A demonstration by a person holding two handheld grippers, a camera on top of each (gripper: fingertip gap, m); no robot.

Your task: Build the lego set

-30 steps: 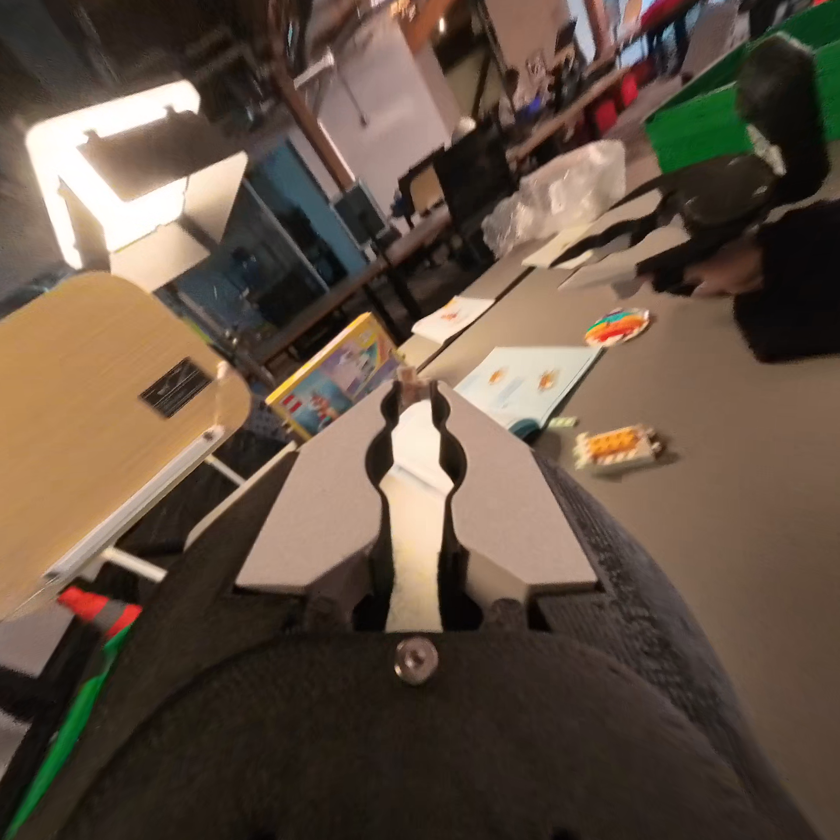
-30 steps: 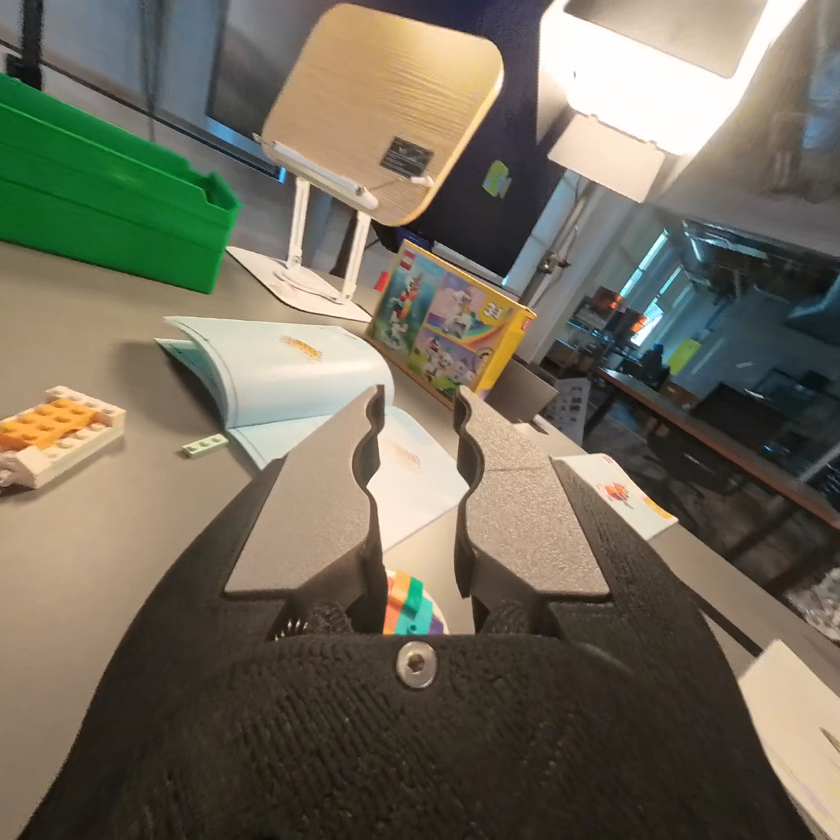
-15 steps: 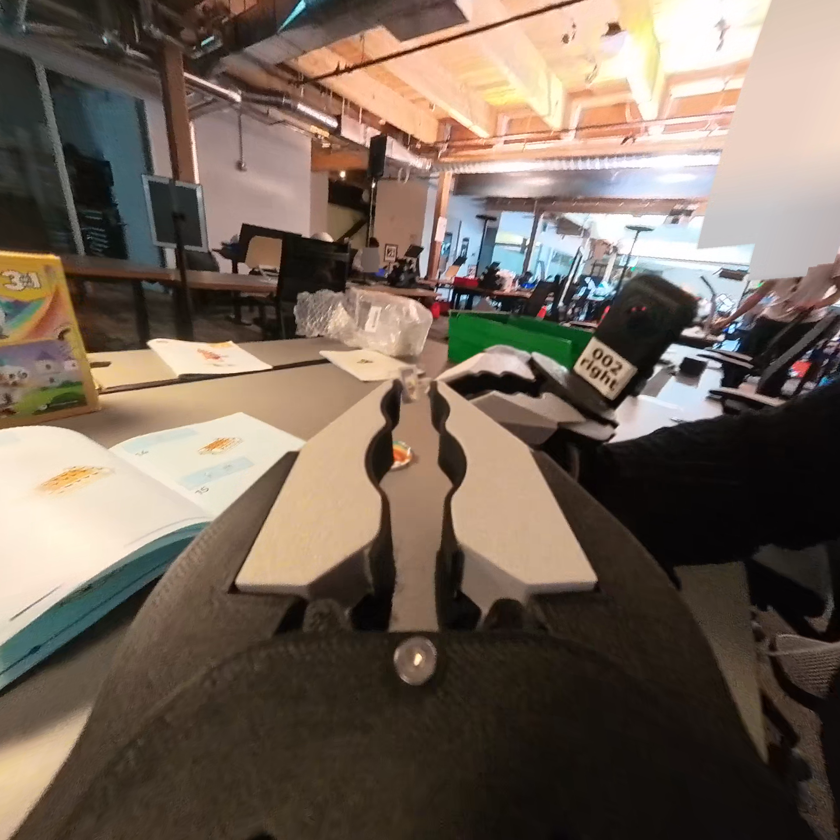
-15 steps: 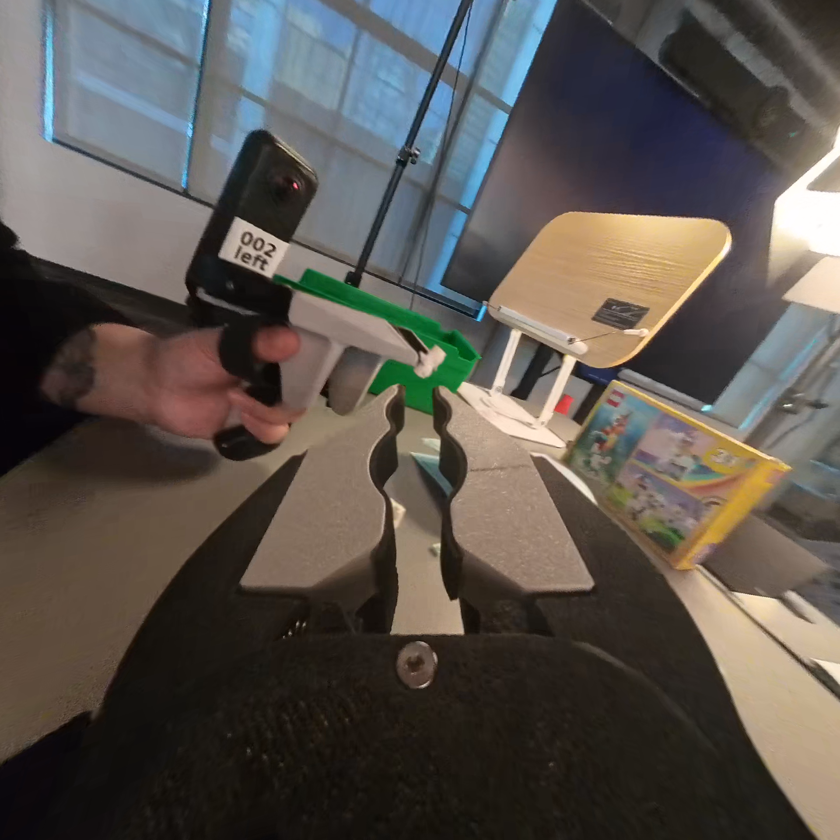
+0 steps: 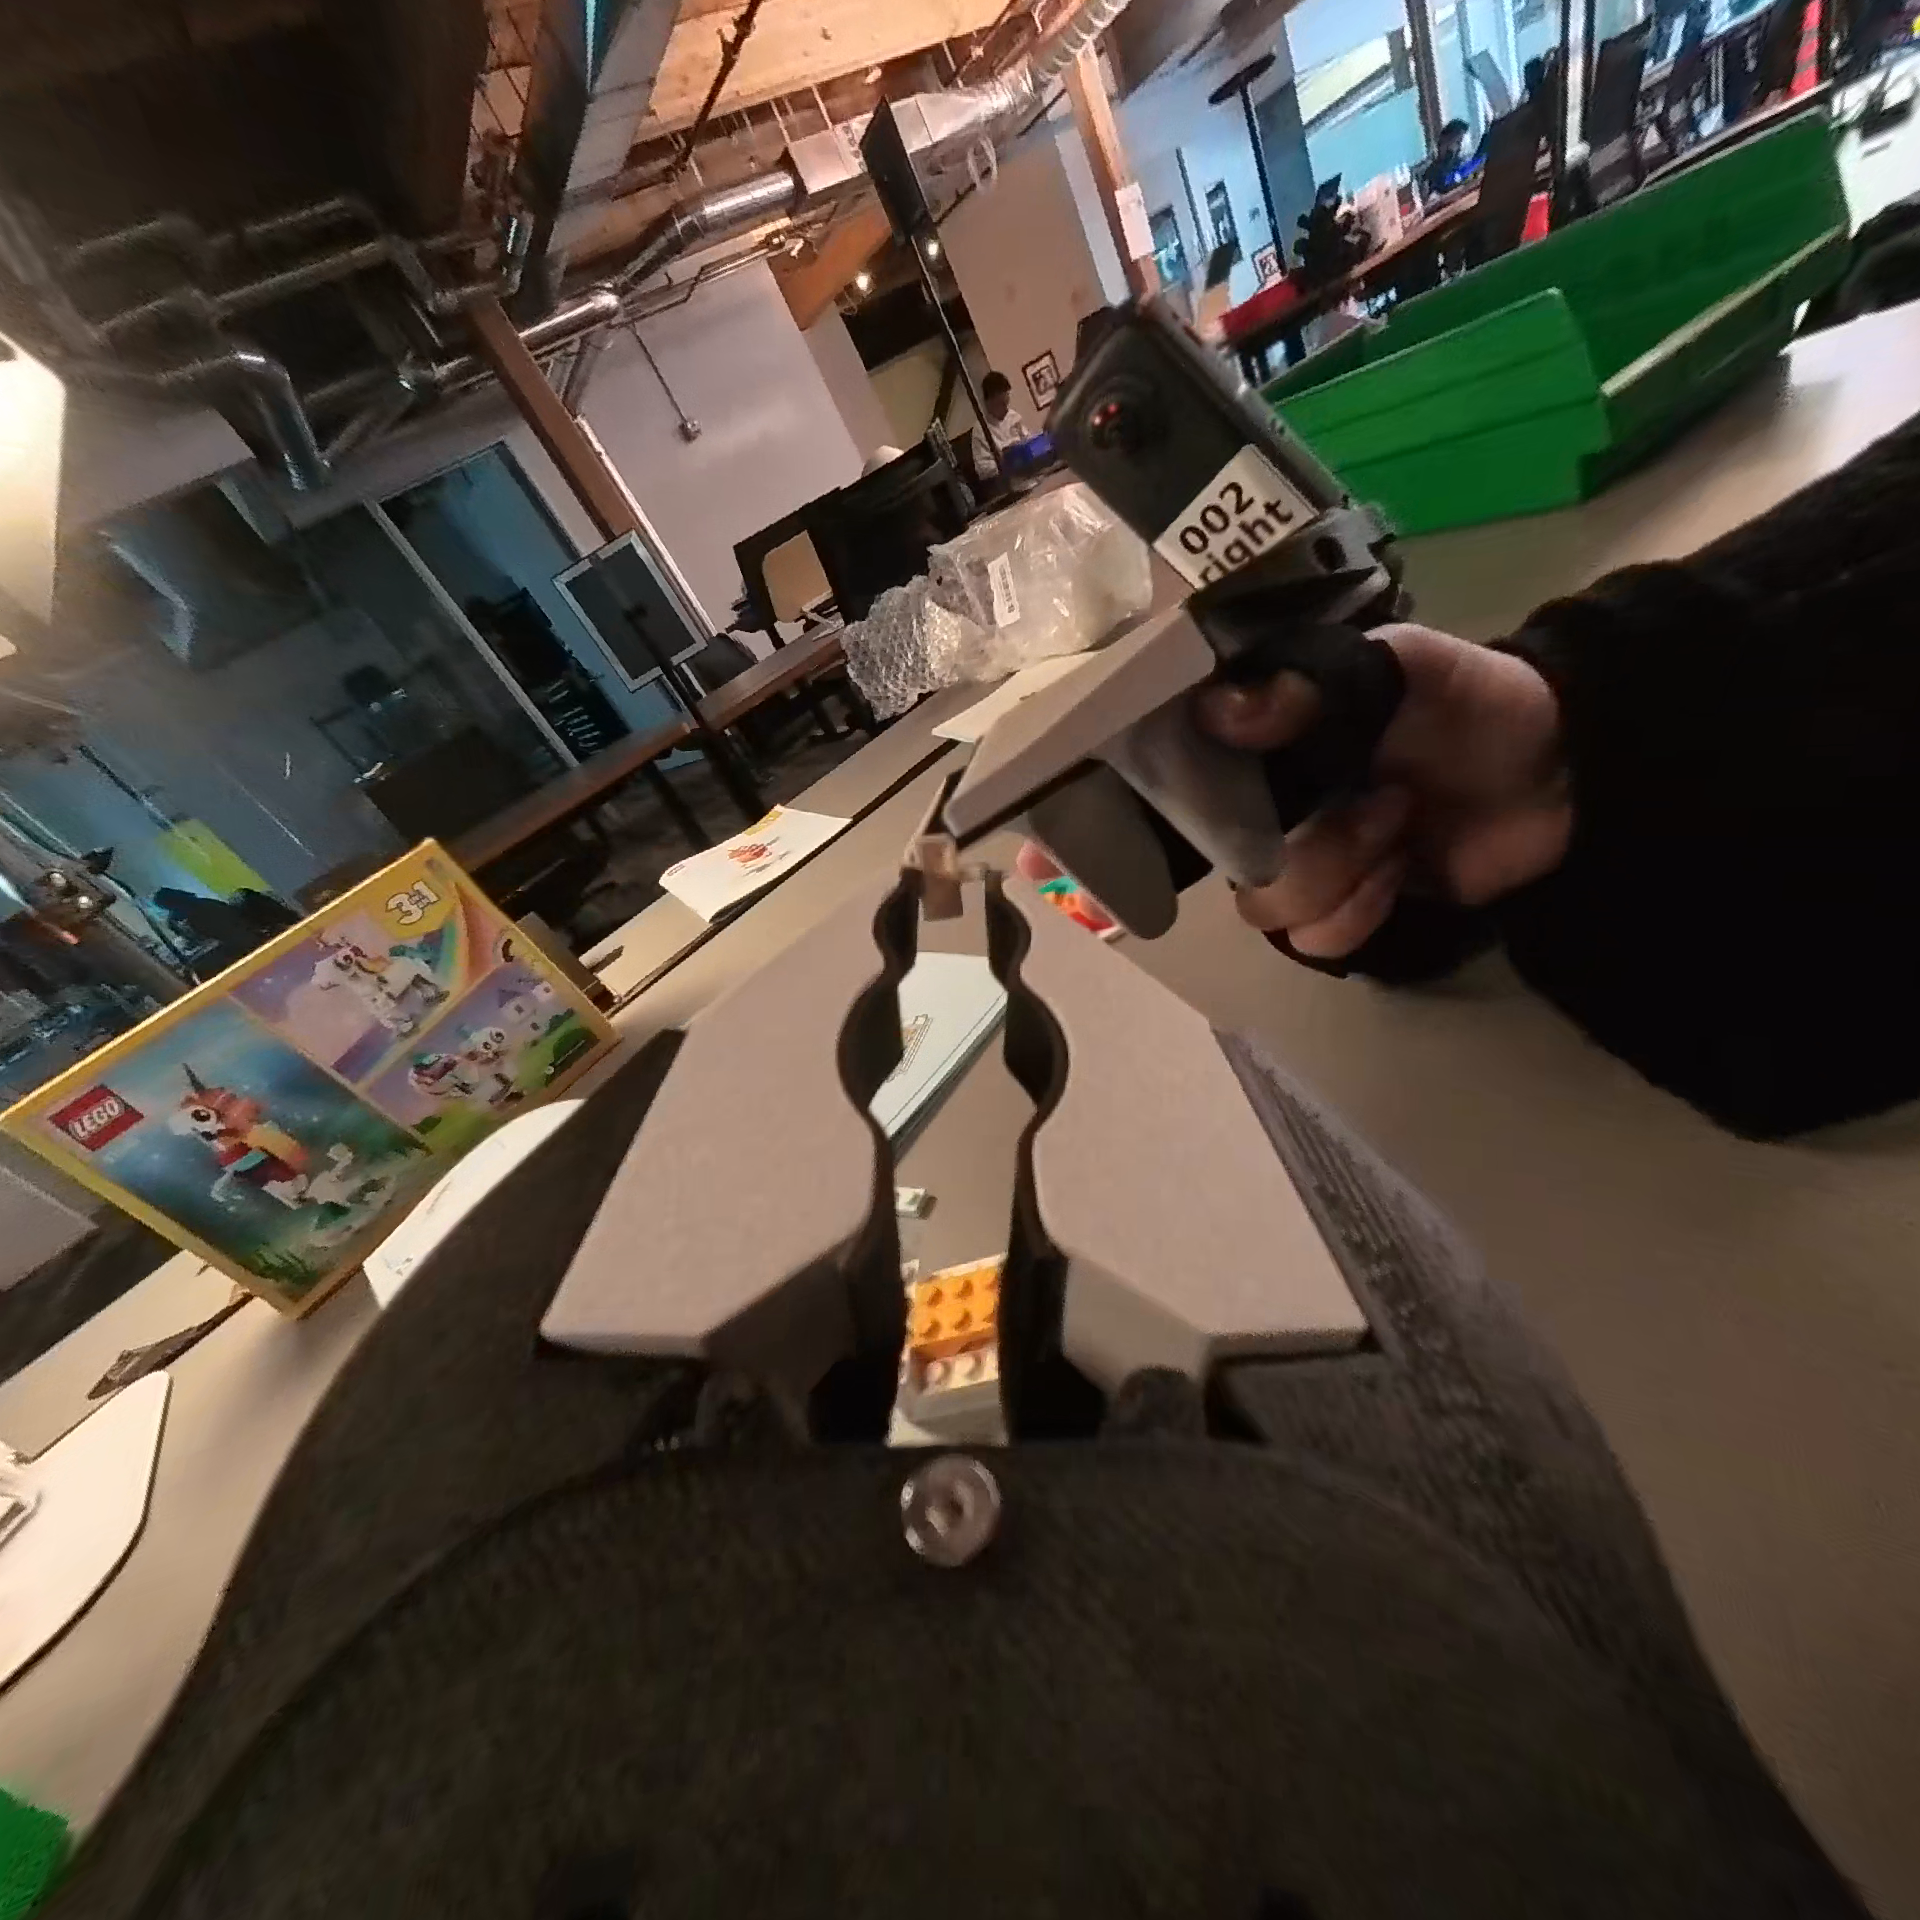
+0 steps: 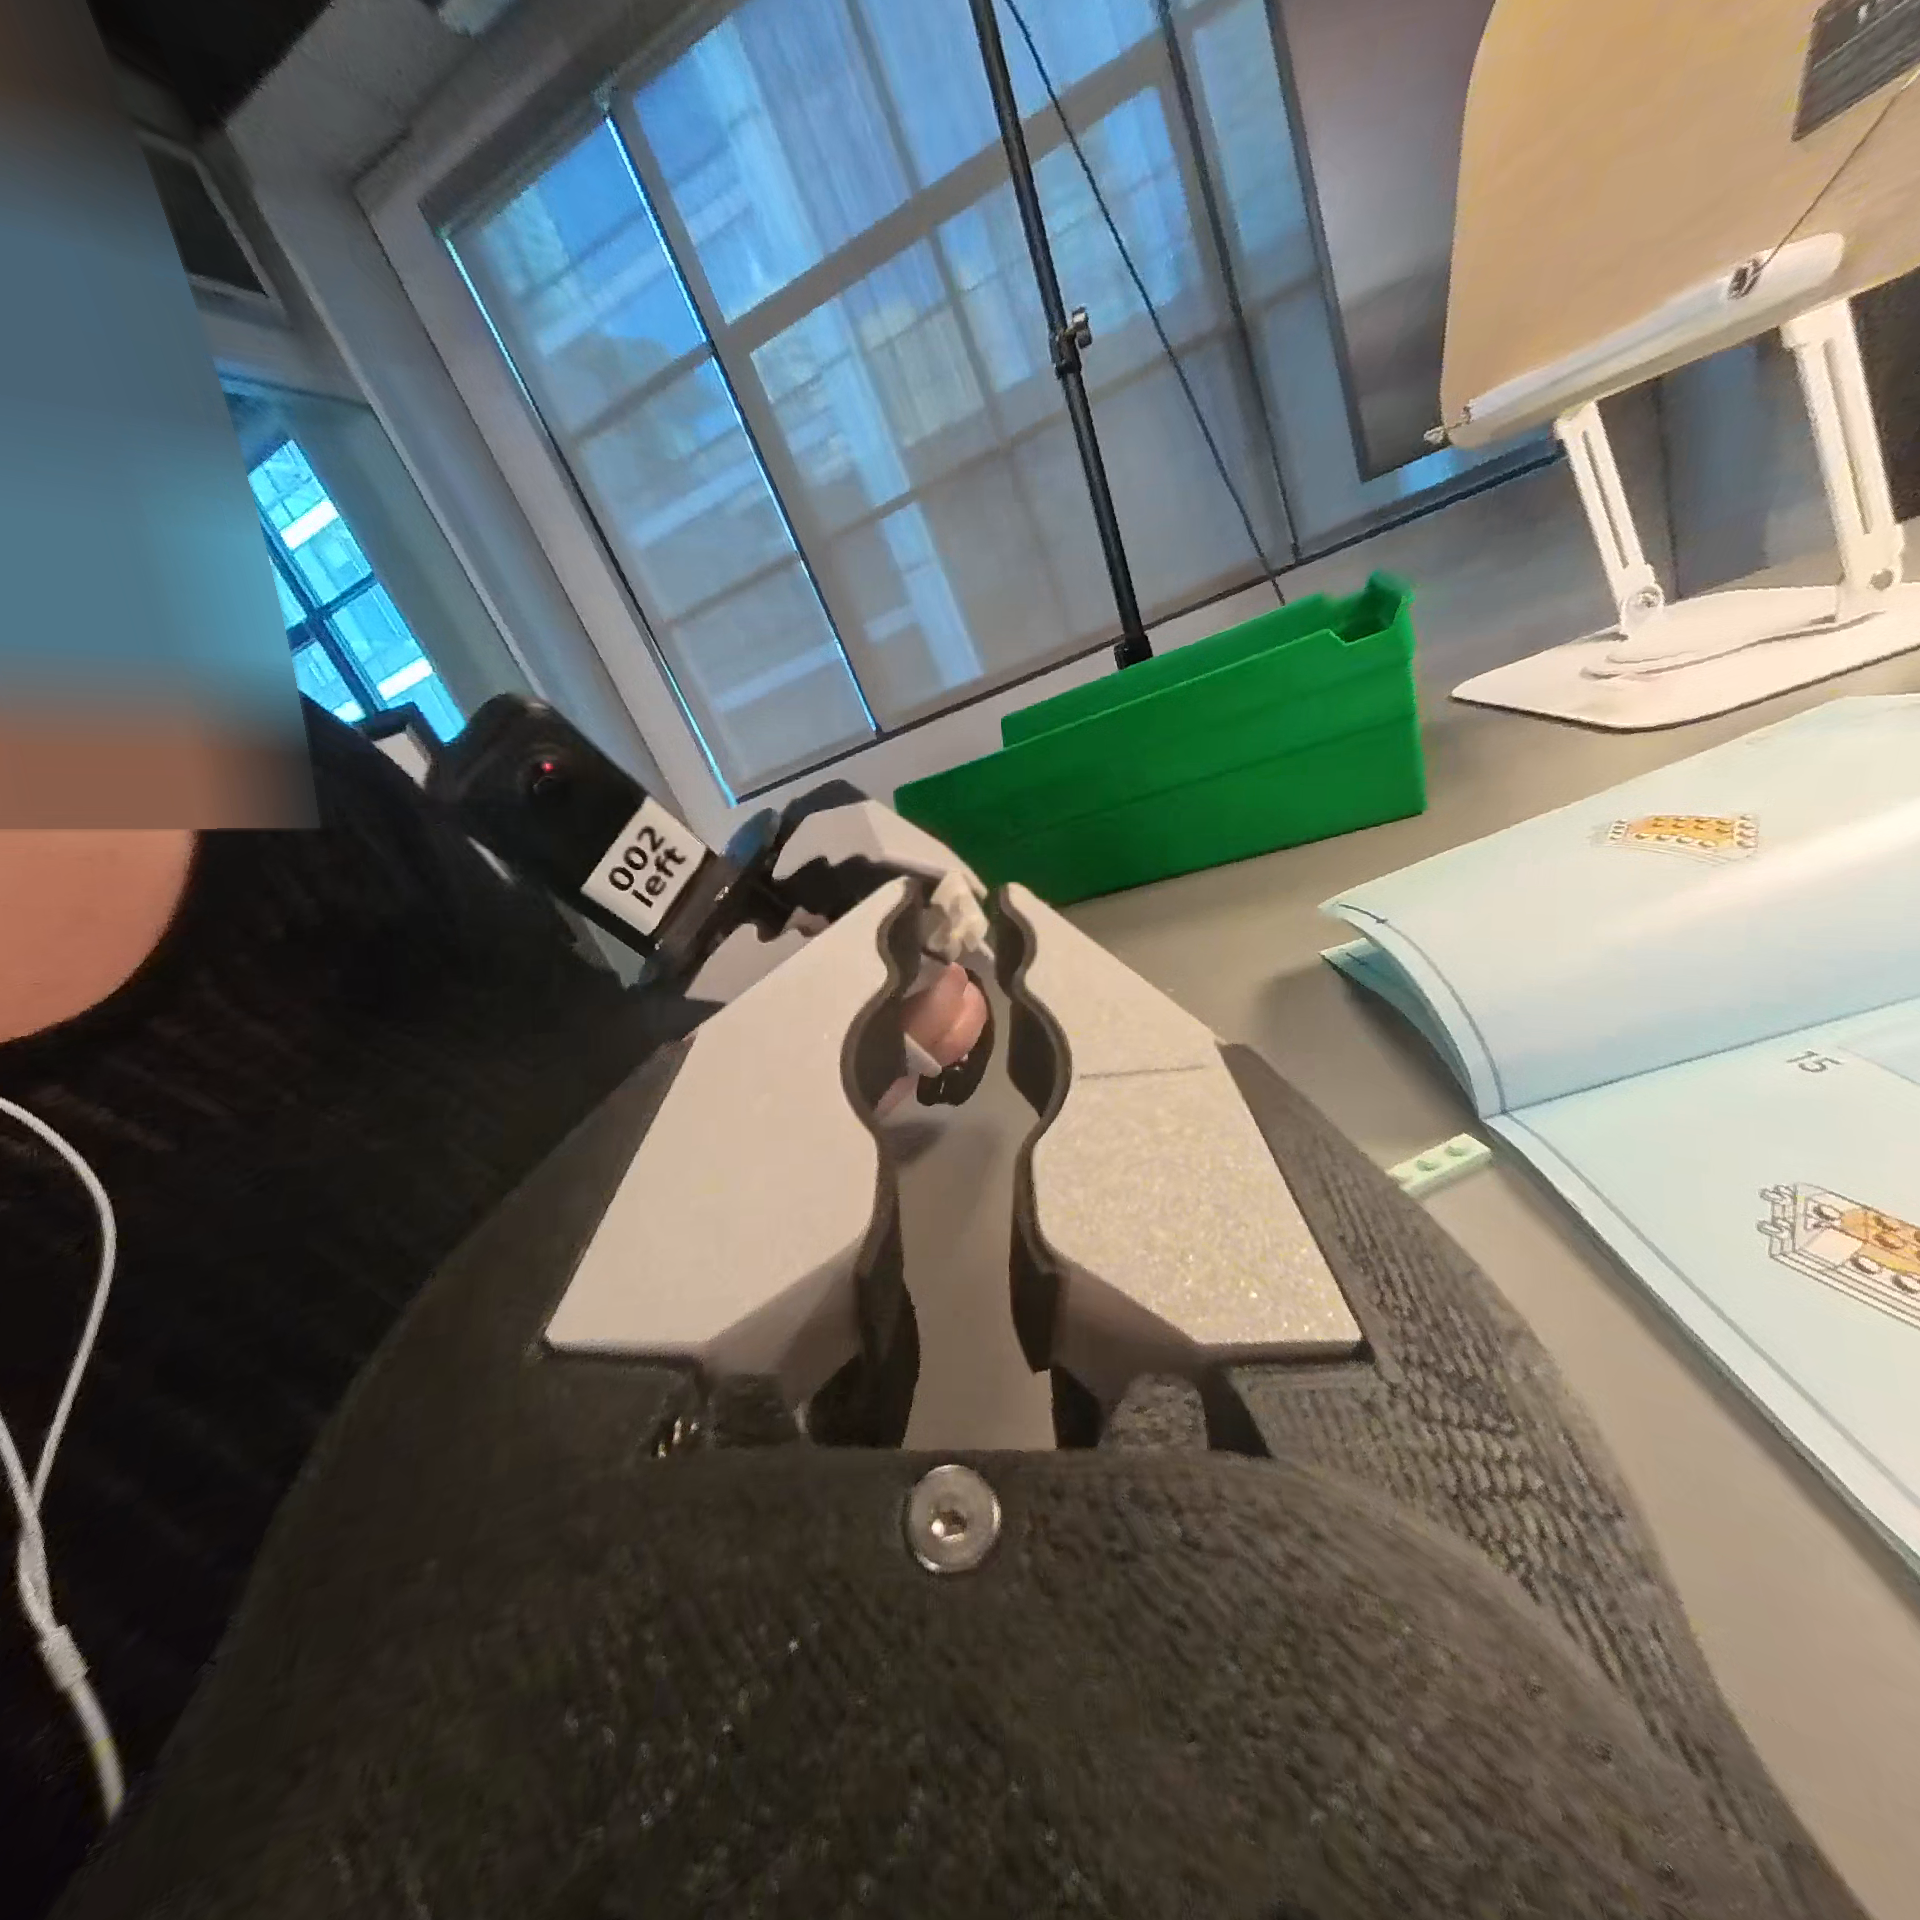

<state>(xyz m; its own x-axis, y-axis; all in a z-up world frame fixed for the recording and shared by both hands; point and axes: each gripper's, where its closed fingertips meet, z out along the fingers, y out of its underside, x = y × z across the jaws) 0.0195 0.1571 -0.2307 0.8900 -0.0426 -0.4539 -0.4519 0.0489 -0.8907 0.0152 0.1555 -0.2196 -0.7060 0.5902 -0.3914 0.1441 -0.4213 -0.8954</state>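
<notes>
My left gripper (image 5: 948, 896) is shut on a small white lego piece (image 5: 940, 881) and holds it up above the grey table (image 5: 1558, 1299). My right gripper (image 6: 953, 902) faces it tip to tip. Its jaws stand a little apart on either side of the same piece (image 6: 961, 914); I cannot tell whether they press it. In the left wrist view the right gripper (image 5: 940, 831), held by a hand, touches the piece from above. An orange and white build (image 5: 951, 1335) lies on the table under my left fingers. A small light green plate (image 5: 914, 1202) lies beside it and also shows in the right wrist view (image 6: 1439, 1164).
An open light blue instruction booklet (image 6: 1662, 987) lies to the right. Green bins (image 6: 1195, 769) and a wooden book stand (image 6: 1662, 260) stand behind it. The yellow set box (image 5: 301, 1081) stands at the left, with a clear plastic bag (image 5: 997, 603) farther back.
Both grippers have swung round and come together in the air, tip to tip. The white piece in my left gripper now sits between the right gripper's fingertips. The right jaws narrowed earlier.
</notes>
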